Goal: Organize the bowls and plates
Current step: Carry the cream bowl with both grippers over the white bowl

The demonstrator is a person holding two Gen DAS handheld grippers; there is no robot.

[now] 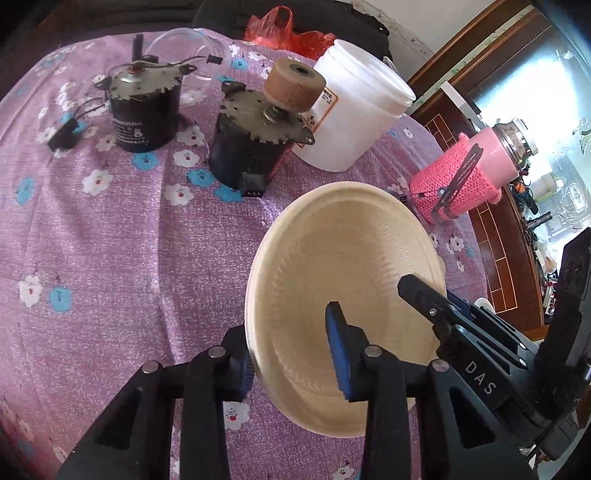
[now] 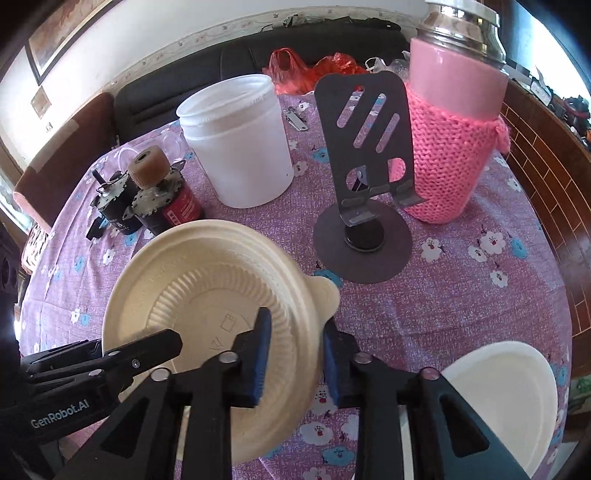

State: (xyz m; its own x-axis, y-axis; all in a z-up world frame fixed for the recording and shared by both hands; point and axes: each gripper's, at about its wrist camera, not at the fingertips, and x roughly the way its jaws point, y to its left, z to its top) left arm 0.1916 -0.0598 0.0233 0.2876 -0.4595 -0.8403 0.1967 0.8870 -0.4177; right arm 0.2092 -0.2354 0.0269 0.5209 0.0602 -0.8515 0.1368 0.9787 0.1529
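Bowl: the cream-coloured round plastic bowl with a ribbed inner wall [image 1: 343, 295] is over the purple flowered tablecloth [image 1: 110, 240], tilted, in the near middle of the table; I cannot tell if it touches the cloth.
My left tongs: my left gripper [image 1: 291, 354] stands astride the bowl's near rim, one blue-padded finger [image 1: 340, 350] inside the bowl and the other outside; the jaws are wide and the inner pad does not press the wall, so I count it as released.
My right tongs: my right gripper [image 2: 295, 354] straddles the bowl's rim [image 2: 207, 295] near the small round tab, one blue pad inside, one outside; a gap shows between pad and rim, so it is released too.
Second dish: a white shallow round plate [image 2: 509, 398] lies on the cloth by my right side, apart from the bowl.
Behind the bowl: a white translucent plastic jar without lid [image 2: 236, 140], upright.
Far left: two small black cylindrical motors [image 1: 144, 110], one carries a brown cork-like roller [image 1: 295, 85].
Right side: a grey metal phone stand on a round base [image 2: 365, 155], just beside a pink flask in a pink knitted sleeve [image 2: 450, 129].
Far edge: a red plastic bag [image 1: 280, 29].
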